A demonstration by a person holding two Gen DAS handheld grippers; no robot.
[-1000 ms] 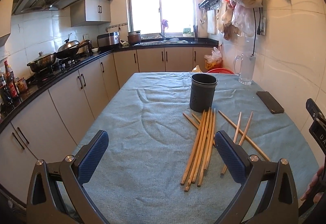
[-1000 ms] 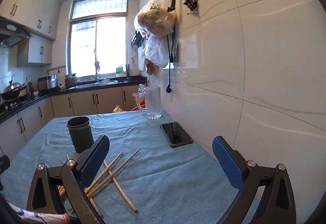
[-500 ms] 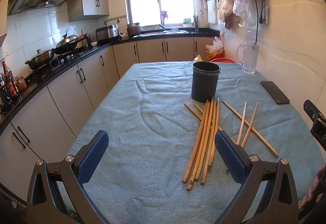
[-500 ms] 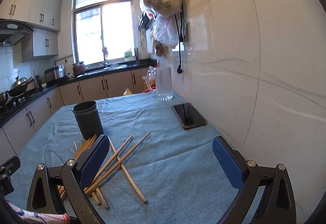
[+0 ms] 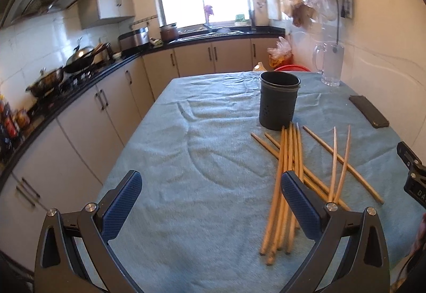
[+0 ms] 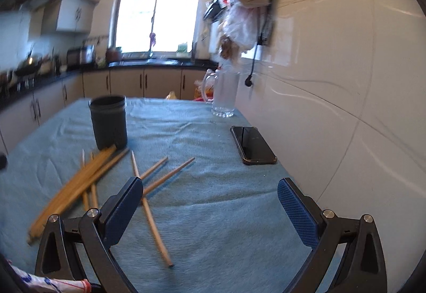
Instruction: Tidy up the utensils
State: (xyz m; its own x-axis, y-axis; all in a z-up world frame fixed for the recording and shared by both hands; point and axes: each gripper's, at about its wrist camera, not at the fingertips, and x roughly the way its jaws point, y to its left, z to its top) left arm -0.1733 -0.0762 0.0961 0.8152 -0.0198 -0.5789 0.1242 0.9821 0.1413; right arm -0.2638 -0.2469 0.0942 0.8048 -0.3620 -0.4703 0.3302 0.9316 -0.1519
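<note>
chopsticks [image 5: 289, 173] on table [image 5: 202, 159], before holder [image 5: 278, 101] | phone [image 5: 368, 111] right of holder | mug [image 5: 330, 65] behind phone

Left wrist: my view looks along the table toward the window.
Right wrist: mine faces likewise, beside the wall.
Shared: holder [image 5: 278, 101] [image 6: 108, 122], chopsticks [image 5: 289, 175] [image 6: 87, 178].
</note>
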